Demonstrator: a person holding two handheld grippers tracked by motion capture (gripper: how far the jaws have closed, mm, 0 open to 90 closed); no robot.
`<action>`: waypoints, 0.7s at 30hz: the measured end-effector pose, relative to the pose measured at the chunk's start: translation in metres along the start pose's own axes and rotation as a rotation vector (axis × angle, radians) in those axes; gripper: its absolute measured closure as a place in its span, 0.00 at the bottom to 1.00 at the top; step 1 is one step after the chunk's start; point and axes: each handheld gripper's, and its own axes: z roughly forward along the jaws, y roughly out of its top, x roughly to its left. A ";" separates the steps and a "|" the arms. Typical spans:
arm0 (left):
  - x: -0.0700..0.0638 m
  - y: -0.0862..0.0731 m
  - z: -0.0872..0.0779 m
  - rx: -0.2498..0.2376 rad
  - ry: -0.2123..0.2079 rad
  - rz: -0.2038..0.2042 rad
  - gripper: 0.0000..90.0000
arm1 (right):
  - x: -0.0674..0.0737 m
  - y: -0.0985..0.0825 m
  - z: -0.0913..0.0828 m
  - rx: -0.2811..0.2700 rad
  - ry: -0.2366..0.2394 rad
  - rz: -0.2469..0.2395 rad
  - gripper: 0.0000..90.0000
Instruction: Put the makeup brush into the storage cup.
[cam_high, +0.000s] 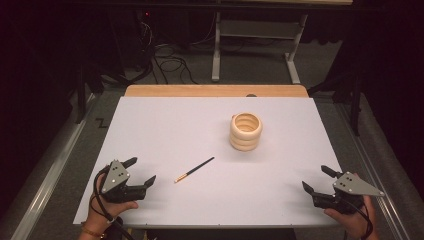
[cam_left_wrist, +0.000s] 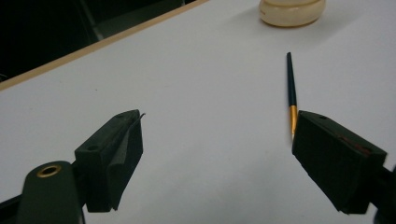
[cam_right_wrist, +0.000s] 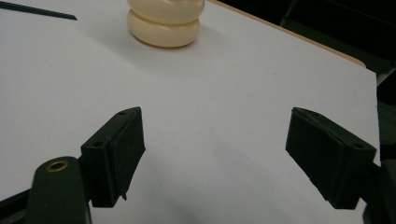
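While the thin dark brush (cam_high: 194, 169) with its gold ferrule lies flat on the white table (cam_high: 165, 125), apart from both tools, the left gripper (cam_high: 141, 173) rests nearest it, jaws spread wide and empty. Beyond stands a cream ring stack (cam_high: 246, 131). Across the table the right gripper (cam_high: 316, 179) gapes equally wide, holding nothing.

Left claw (cam_high: 143, 171) held low at near left, jaws spread wide, nothing between them, pointing forward and inward. Right claw (cam_high: 316, 179) held low at near right, jaws likewise wide and empty, pointing inward. Each gripped from behind by one hand, well apart.
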 end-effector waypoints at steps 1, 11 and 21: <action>0.000 0.000 0.001 0.010 -0.006 0.005 0.19 | 0.000 0.000 0.000 -0.002 0.000 0.003 0.23; -0.004 0.013 0.012 0.125 -0.076 0.057 0.22 | 0.001 0.000 0.002 0.008 0.007 -0.002 0.23; -0.014 0.032 0.018 0.160 -0.102 0.130 0.28 | 0.002 0.000 0.003 0.022 0.014 -0.008 0.23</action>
